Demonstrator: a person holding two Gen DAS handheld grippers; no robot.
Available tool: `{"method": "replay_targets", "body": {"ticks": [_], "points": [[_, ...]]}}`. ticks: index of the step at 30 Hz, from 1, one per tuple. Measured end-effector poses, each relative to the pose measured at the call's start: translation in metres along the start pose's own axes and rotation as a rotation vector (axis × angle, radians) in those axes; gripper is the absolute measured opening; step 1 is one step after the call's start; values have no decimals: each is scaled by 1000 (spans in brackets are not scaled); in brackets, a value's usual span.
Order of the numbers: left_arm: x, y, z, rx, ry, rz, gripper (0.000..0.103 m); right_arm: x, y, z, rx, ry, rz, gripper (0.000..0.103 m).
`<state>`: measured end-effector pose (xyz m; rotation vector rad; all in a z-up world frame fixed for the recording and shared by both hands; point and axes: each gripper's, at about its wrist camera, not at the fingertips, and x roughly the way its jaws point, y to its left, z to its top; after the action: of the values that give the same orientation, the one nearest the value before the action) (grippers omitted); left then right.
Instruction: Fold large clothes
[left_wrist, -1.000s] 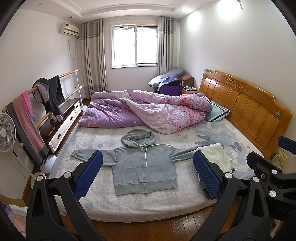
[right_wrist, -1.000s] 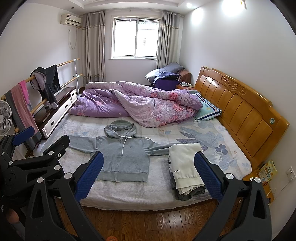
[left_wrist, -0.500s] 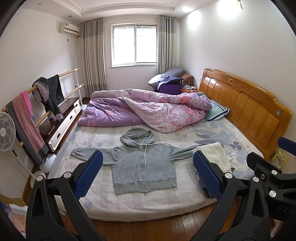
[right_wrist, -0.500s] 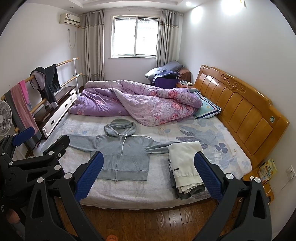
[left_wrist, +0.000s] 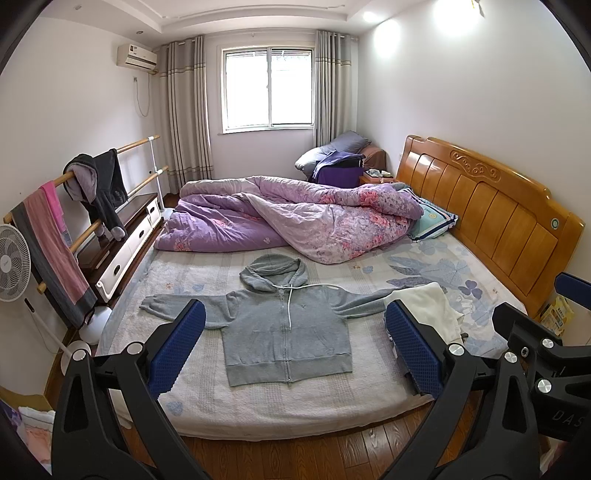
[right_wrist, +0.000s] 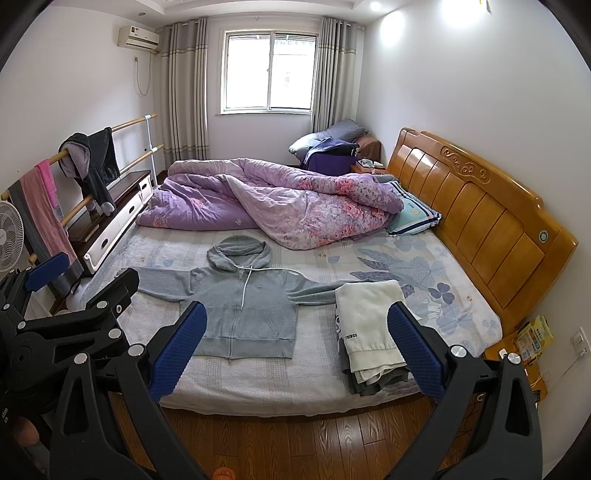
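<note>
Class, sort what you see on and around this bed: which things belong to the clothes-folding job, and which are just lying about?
Belongs to the job:
grey hoodie, spread flat, unfolded
stack of folded clothes
left gripper, open
right gripper, open

Just lying about:
purple quilt
pillow
clothes on the rail
fan

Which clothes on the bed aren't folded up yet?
The grey zip hoodie, lying flat with both sleeves stretched out and its hood up top. The cream garment beside it tops a folded stack.
</note>
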<state>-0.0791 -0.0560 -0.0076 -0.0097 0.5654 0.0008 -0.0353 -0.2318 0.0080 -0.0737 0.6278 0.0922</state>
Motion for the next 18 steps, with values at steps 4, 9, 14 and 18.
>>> {"method": "replay_targets", "body": {"ticks": [4, 9, 14, 18], "points": [[0, 0, 0, 1, -1, 1, 98, -1, -1, -1, 1, 1, -1, 95], [0, 0, 0, 0, -1, 1, 98, 0, -1, 1, 1, 1, 0, 95], [0, -2, -1, 1, -1, -2, 98, 1, -2, 1, 0, 2, 0, 95], [1, -2, -1, 0, 1, -3, 98, 1, -2, 1, 0, 3, 2, 95]]}}
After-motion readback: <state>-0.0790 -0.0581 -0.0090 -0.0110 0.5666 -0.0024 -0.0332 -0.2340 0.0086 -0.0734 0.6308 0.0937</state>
